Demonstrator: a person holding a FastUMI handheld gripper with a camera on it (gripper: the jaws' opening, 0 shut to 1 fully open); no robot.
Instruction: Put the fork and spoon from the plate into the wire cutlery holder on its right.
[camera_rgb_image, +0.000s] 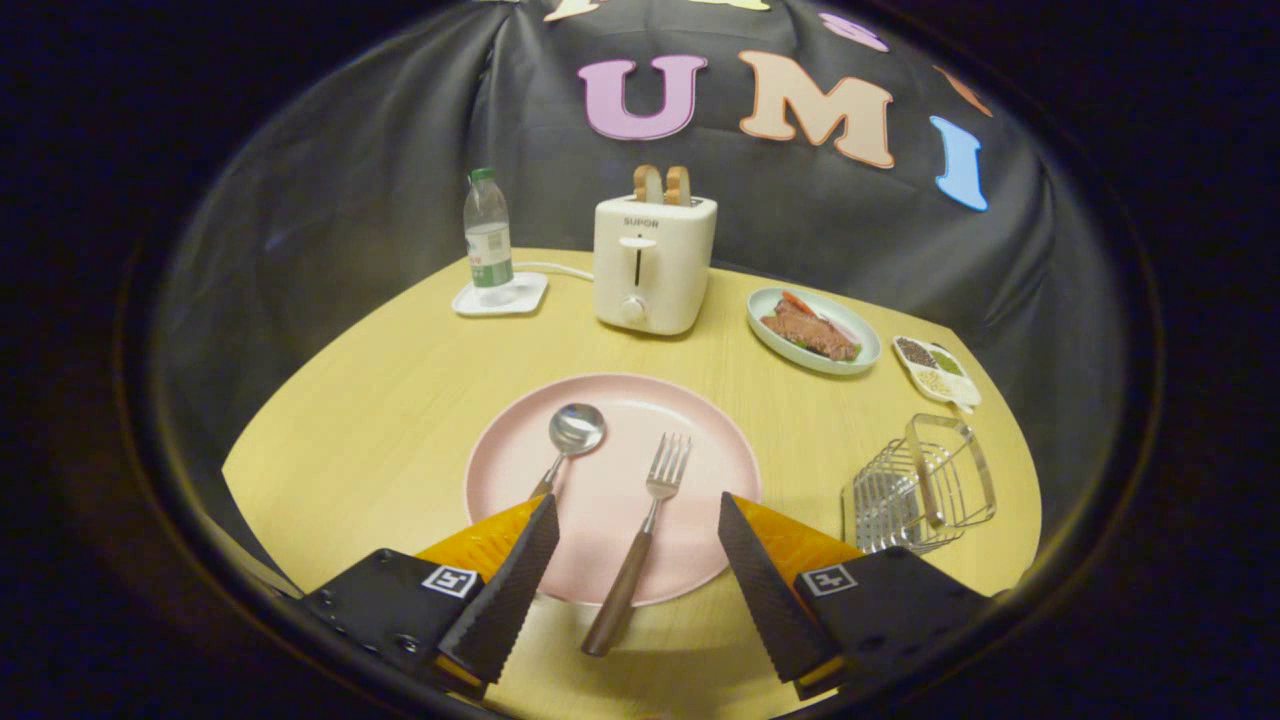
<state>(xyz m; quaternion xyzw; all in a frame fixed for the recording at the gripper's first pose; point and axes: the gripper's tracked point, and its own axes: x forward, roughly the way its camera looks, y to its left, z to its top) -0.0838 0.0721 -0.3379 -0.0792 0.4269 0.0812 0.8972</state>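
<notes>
Gripper view: nothing moved yet, both pcs left to do. Spoon (570, 440) lay on pink plate (700, 560), handle passing behind left finger. Fork (645, 525) lay btwn fingers, handle overhanging plate rim onto bench (380, 400). Tongs (637, 560) spread wide, holding nothing. Wire cutlery holder (920, 485) right of plate, looked empty.

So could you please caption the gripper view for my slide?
Open gripper above fork on plate, spoon beside it, holder right.
</notes>
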